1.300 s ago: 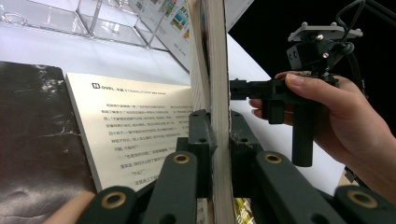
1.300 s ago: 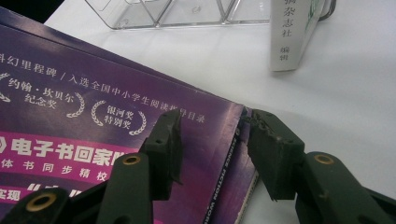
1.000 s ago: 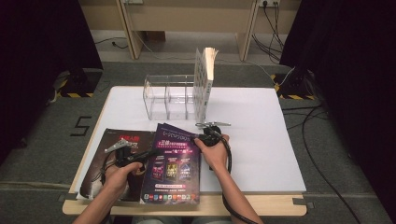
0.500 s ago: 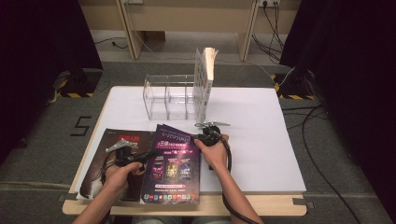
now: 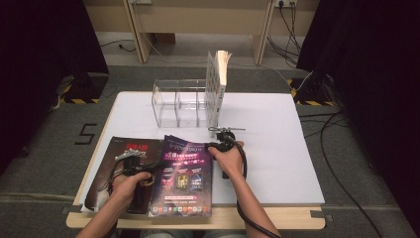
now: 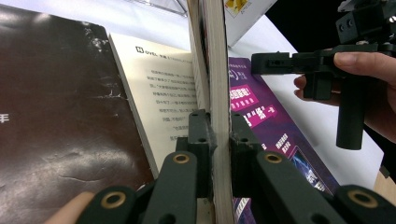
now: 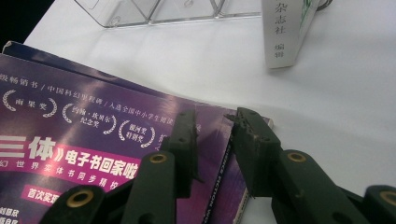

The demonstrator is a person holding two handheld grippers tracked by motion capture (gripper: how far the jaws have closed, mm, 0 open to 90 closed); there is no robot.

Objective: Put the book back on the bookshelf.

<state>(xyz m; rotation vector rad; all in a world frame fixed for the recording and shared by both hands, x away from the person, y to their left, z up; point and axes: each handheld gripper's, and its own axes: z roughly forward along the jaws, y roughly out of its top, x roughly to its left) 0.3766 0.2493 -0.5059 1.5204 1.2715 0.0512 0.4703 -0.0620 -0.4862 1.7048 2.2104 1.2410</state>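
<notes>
The left gripper (image 6: 219, 140) pinches the purple book's (image 5: 184, 173) cover edge; the right gripper's (image 7: 212, 126) jaws, just closing, straddle its corner.

The purple book (image 7: 93, 140) cover reads "三体" and "电子书回家啦". The upright book (image 7: 282, 32) beyond it has a spine ending "杂志社 编". A floor mark (image 5: 87, 134) left of the table (image 5: 277, 148) reads "5".

A: Colours, fast. The magazine (image 5: 184, 176)?
B: Purple cover, white and pink lettering, small picture panels low down. Cream page edges.
A: The book (image 5: 125, 171) to its left?
B: Dark brown-black cover, red title text.
A: The standing book (image 5: 217, 87)?
B: White cover, grid of small dots, white spine with dark characters.
A: The rack (image 5: 179, 101)?
B: Clear. The table (image 5: 277, 134) is white, light wood edge.
</notes>
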